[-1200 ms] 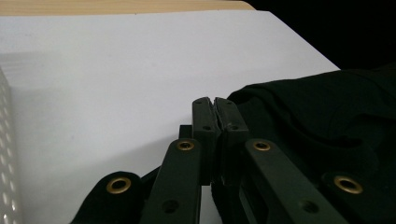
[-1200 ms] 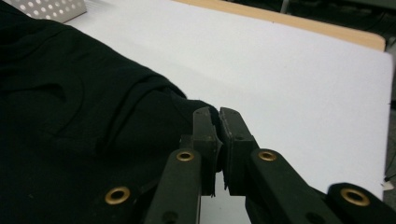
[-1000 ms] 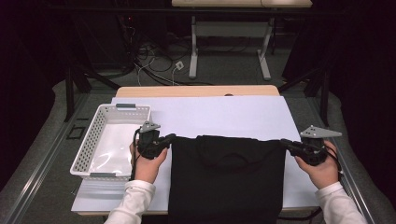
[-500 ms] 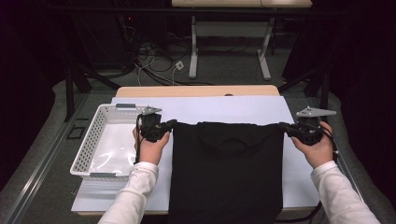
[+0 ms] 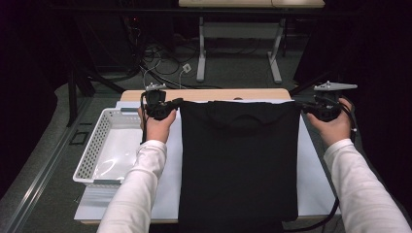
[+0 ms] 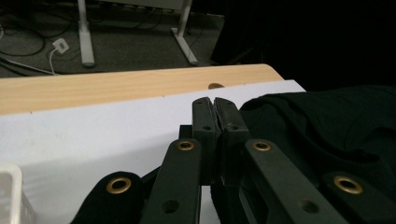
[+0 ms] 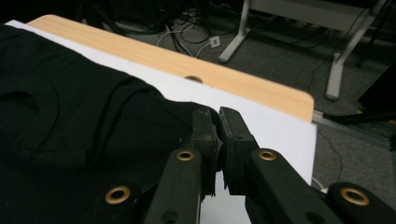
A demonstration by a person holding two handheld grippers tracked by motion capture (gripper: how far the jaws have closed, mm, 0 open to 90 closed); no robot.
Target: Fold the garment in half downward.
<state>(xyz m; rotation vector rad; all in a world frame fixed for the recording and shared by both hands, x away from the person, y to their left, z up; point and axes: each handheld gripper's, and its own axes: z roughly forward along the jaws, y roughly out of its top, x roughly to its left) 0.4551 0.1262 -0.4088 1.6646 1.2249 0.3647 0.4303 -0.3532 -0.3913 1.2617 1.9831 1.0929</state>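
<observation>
A black garment (image 5: 238, 160) lies spread flat down the middle of the table, its neckline at the far end. My left gripper (image 5: 176, 103) is shut on its far left corner, and my right gripper (image 5: 299, 104) is shut on its far right corner. In the left gripper view the jaws (image 6: 215, 105) are pressed together, with black cloth (image 6: 327, 126) to their right. In the right gripper view the jaws (image 7: 217, 116) pinch the cloth's edge, and the garment (image 7: 70, 107) stretches away to the left.
A white sheet (image 5: 311, 165) covers the wooden table (image 5: 204, 94). An empty white mesh basket (image 5: 90, 145) stands at the left, beside my left forearm. Desk legs and cables lie on the floor beyond the table's far edge.
Both grippers have moved away from the person toward the far edge, dragging the garment's top edge with them, so the cloth now lies stretched out longer on the table.
</observation>
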